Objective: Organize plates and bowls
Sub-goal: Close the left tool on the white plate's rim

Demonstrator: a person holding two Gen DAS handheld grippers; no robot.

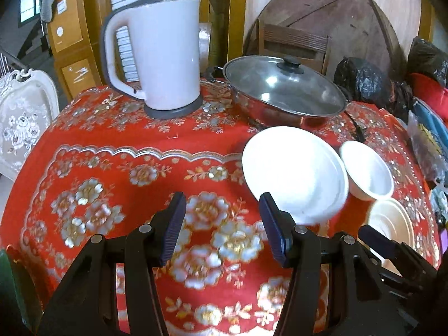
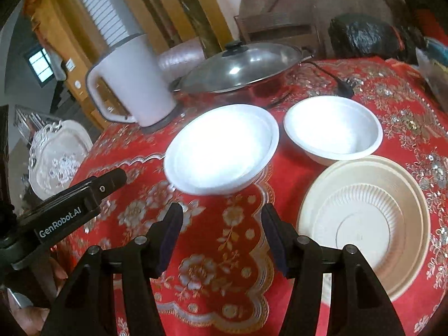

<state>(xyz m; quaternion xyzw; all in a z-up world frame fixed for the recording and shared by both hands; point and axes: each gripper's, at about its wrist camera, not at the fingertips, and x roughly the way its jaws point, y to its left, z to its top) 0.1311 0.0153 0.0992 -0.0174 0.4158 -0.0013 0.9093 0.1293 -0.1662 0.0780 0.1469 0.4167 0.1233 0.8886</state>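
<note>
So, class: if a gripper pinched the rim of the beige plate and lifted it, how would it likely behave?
The beige plate looks thin and moulded, with fine ribs, so it is probably light and may flex under a rim pinch. Its matte surface suggests fair grip. It sits flat and wide on the cloth, so it should slide rather than tip if pushed.

Black fingers (image 2: 170, 232), silver pivot screws, white GenRobot.AI lettering
</note>
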